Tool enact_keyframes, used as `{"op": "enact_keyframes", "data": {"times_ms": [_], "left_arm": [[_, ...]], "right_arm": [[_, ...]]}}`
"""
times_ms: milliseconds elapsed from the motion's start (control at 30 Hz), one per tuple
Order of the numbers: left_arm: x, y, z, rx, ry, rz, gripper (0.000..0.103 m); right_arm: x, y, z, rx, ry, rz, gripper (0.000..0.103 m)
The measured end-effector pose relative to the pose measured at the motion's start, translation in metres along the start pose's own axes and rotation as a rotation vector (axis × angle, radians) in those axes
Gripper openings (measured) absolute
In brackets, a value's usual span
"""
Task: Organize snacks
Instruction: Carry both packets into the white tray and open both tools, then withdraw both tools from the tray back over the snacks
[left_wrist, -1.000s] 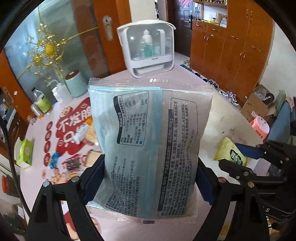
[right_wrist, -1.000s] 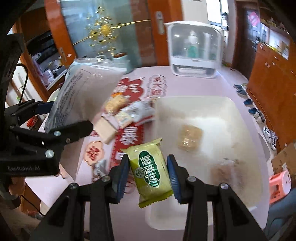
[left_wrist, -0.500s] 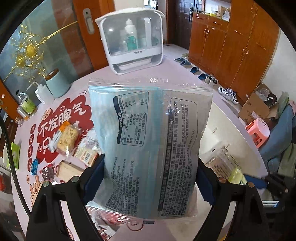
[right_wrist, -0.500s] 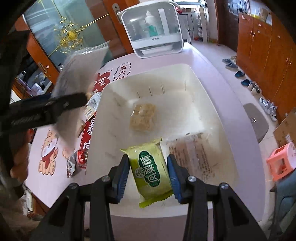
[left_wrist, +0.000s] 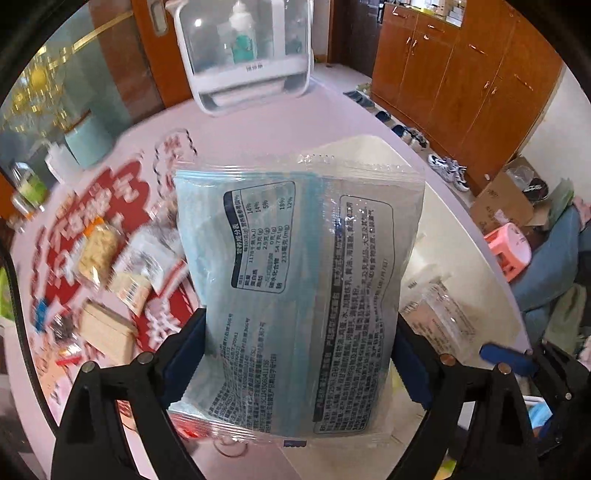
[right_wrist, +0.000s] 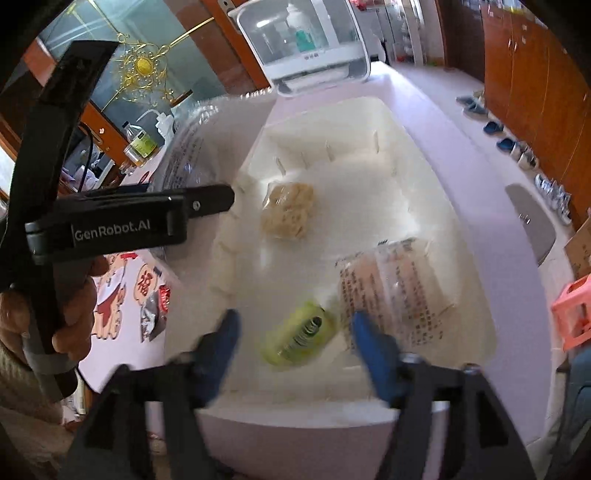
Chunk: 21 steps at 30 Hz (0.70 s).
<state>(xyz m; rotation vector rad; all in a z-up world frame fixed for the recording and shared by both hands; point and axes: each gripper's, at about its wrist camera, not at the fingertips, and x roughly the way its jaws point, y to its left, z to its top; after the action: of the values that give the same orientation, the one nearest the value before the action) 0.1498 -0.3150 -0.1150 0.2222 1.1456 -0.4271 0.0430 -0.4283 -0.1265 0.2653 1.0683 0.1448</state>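
Note:
My left gripper (left_wrist: 295, 354) is shut on a large light-blue snack bag (left_wrist: 299, 280), held upright above the table; it fills the middle of the left wrist view. My right gripper (right_wrist: 295, 336) is open above the near end of the white bin (right_wrist: 369, 406). The green snack packet (right_wrist: 299, 338) sits loose in the bin between its spread blue fingers (right_wrist: 221, 347). The bin also holds a beige cracker pack (right_wrist: 288, 212) and a clear wrapped pack (right_wrist: 399, 284). The left gripper (right_wrist: 199, 201) with its bag shows at the bin's left edge.
Several small snacks (left_wrist: 107, 266) lie on the red-patterned pink table (left_wrist: 332, 110) left of the bin. A white clear-front organiser box (right_wrist: 306, 40) stands at the far end. Bottles (right_wrist: 142, 142) and a teal canister (left_wrist: 88, 136) stand at the far left. A pink stool (right_wrist: 572, 306) stands on the floor at the right.
My right gripper moved over the bin, opened and let go of the green packet, which now lies in the bin. My left gripper carried the blue bag toward the bin.

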Motion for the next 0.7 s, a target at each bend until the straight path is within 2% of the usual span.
{"op": "enact_keyframes", "data": {"times_ms": [33, 100, 167, 267, 700], "left_arm": [[0.002, 0.002, -0.001, -0.01, 0.013, -0.013, 0.093], [0.001, 0.004, -0.004, -0.024, 0.008, -0.016, 0.103], [-0.007, 0.004, -0.006, -0.025, -0.038, 0.0, 0.103], [-0.019, 0.003, -0.007, -0.019, -0.071, -0.021, 0.103], [-0.064, -0.001, -0.019, -0.006, -0.145, -0.039, 0.103]], "right_arm": [[-0.002, 0.002, 0.0, -0.016, -0.013, -0.005, 0.086], [-0.006, 0.007, 0.001, -0.048, -0.032, -0.026, 0.089], [-0.008, 0.009, 0.0, -0.075, -0.041, -0.039, 0.089], [-0.008, 0.012, -0.001, -0.089, -0.046, -0.045, 0.089], [-0.016, 0.021, 0.003, -0.099, -0.074, -0.016, 0.089]]}}
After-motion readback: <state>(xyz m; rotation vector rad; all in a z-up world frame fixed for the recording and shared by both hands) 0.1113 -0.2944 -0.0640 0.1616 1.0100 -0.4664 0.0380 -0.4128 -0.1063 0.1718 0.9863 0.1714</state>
